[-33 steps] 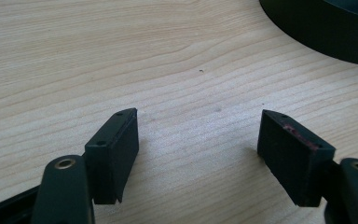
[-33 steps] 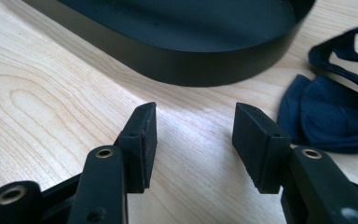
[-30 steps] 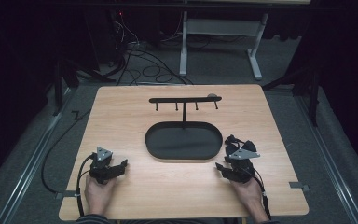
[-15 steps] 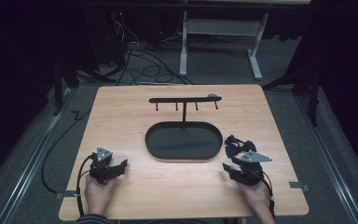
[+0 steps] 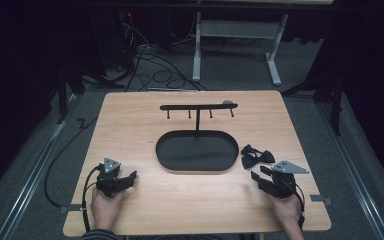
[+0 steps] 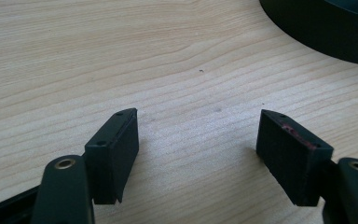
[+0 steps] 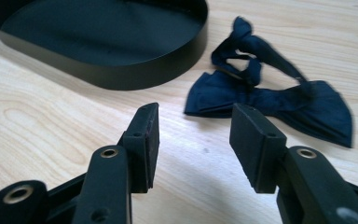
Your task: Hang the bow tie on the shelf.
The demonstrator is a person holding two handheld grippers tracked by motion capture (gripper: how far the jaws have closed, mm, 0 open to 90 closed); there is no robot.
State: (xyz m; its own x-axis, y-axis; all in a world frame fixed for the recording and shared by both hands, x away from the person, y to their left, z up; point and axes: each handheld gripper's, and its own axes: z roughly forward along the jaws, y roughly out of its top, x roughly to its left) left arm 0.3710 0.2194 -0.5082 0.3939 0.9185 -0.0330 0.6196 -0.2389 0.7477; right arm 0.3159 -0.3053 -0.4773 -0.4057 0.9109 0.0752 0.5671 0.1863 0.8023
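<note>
I am keeping my right gripper (image 7: 193,140) fingers partly open, just closing a little, holding nothing; the floppy bow tie (image 7: 270,100) might, I think, slip away.

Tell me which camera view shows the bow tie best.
The right gripper view: the dark bow tie lies close, just beyond the open jaws, its folds and strap plain. The high view shows it small, right of the oval tray.

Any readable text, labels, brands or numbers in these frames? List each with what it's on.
None. No lettering on the bow tie, the black oval tray, the hook stand, the table or either gripper's jaws.
</note>
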